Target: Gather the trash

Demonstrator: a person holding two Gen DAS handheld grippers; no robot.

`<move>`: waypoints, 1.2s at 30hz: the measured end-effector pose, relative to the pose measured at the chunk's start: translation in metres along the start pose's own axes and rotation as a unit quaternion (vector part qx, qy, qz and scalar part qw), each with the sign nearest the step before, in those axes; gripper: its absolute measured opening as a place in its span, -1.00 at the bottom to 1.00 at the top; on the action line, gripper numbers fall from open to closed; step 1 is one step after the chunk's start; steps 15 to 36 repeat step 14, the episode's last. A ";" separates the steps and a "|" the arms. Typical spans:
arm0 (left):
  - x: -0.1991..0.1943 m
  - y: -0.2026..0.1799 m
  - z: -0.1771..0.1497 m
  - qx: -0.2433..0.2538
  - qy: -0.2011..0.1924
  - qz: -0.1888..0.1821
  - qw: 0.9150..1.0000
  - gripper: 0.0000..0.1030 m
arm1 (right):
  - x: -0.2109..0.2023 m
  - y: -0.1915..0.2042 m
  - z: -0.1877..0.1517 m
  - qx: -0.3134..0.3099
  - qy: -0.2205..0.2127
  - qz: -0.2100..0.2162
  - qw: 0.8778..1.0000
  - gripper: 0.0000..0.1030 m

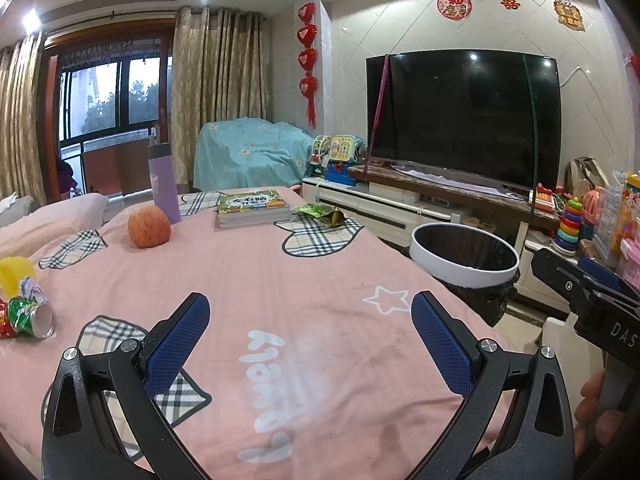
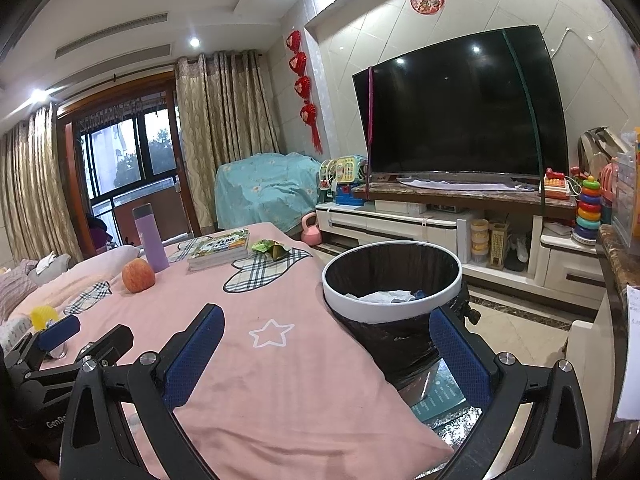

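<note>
The left tool (image 1: 310, 316) is held above the near part of the pink-covered counter (image 1: 280, 280), its blue-padded fingers (image 1: 178, 344) spread wide apart with nothing between them. The right tool (image 2: 326, 340) is likewise spread open and empty, held over the counter's edge just beside the trash bin (image 2: 390, 276); its body is also seen at the right edge of the left wrist view (image 1: 592, 292).

The trash bin (white rim, black liner) stands on the floor against the counter's side, with crumpled white paper (image 2: 384, 296) already seen inside it. On the counter, well away from the bin towards the far left edge, a crushed green-and-red can (image 1: 34, 316) lies on its side with its open end facing the camera, and a yellow wrapper (image 1: 14, 274) lies just behind it. At the counter's far end, beyond the bin, a crumpled green wrapper (image 1: 324, 213) rests on a plaid patch beside a stack of books (image 1: 252, 208). An apple (image 1: 149, 226) and a purple bottle (image 1: 163, 184), the bottle standing upright, are placed further from the bin than the books. A dark television (image 1: 464, 116) is seen behind the bin.
</note>
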State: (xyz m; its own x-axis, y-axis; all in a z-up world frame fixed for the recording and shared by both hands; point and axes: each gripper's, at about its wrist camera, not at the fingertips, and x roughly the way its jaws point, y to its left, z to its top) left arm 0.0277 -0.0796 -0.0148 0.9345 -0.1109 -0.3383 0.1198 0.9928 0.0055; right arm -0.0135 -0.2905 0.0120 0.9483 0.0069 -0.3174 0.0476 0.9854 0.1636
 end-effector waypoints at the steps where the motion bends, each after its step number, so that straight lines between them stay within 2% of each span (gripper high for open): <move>1: 0.001 0.000 0.000 -0.001 0.000 0.000 1.000 1.00 | 0.001 0.000 0.000 0.000 0.001 0.000 1.000 1.00; 14: 0.006 0.010 0.000 -0.019 0.011 -0.004 1.000 1.00 | 0.010 -0.001 0.000 -0.003 0.011 0.003 1.000 1.00; 36: 0.006 0.010 0.000 -0.019 0.011 -0.004 1.000 1.00 | 0.010 -0.001 0.000 -0.003 0.011 0.003 1.000 1.00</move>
